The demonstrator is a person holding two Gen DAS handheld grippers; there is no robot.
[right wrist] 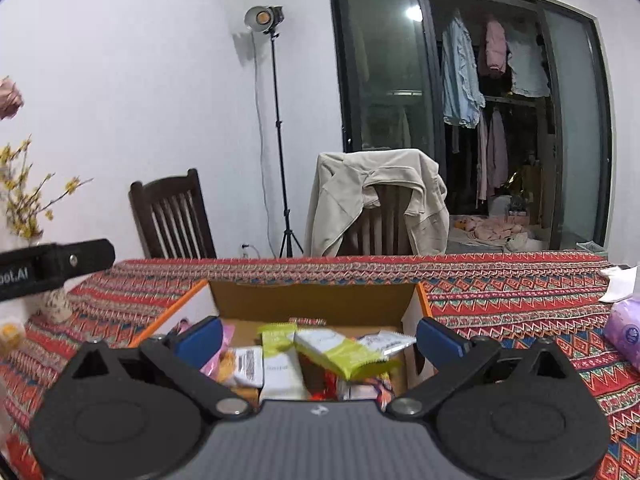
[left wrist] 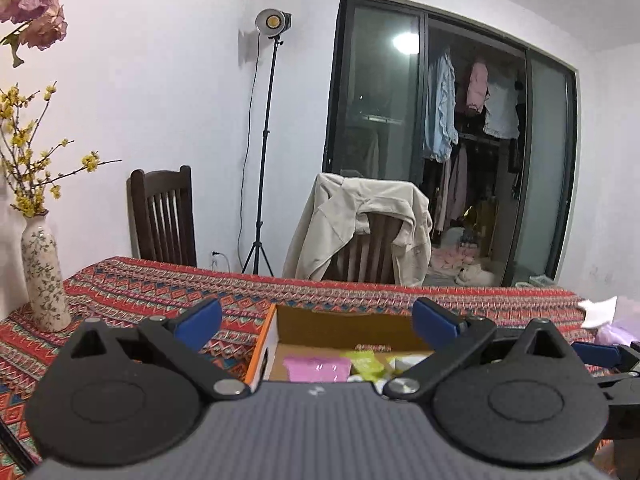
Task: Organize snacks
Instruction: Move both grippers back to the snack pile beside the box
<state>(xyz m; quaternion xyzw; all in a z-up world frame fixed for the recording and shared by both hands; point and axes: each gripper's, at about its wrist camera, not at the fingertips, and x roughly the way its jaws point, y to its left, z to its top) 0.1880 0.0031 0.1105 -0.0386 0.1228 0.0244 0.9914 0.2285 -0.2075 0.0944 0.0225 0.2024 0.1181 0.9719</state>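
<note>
Two fisheye views look along a pair of handheld claws, out over a table (right wrist: 520, 304) covered in a red patterned cloth.

In the left wrist view, the left claw (left wrist: 318, 318) has its two blue-tipped fingers (left wrist: 200, 318) spread wide apart with nothing between them. Just beyond them sits an open cardboard box (left wrist: 344, 324) with an orange rim. Inside it a pink packet (left wrist: 318, 368) lies flat beside a lime-green packet (left wrist: 362, 362). At the far right edge part of the other tool shows.

In the right wrist view, the right claw (right wrist: 320, 338) is likewise wide open and grips nothing. It hovers at the near edge of the same box (right wrist: 312, 300), which is crowded with snacks: a lime-green wrapper (right wrist: 344, 354) lies tilted on top, a white packet (right wrist: 386, 342) is behind it, a pale green-topped pouch (right wrist: 280, 360) stands to its left, and a barcode-marked packet (right wrist: 248, 366) lies further left (the print is too blurred to read). A black strap-like part of the other tool enters from the left edge.

On the table's left stands a floral vase (left wrist: 42, 276) holding yellow blossom twigs. A lilac tissue pack (right wrist: 624, 332) lies on the right. Behind the table are a dark wooden chair (right wrist: 172, 216), a second chair draped with a beige jacket (right wrist: 376, 200), a studio lamp on a stand (right wrist: 266, 20) and a dark glass sliding door with hanging clothes.
</note>
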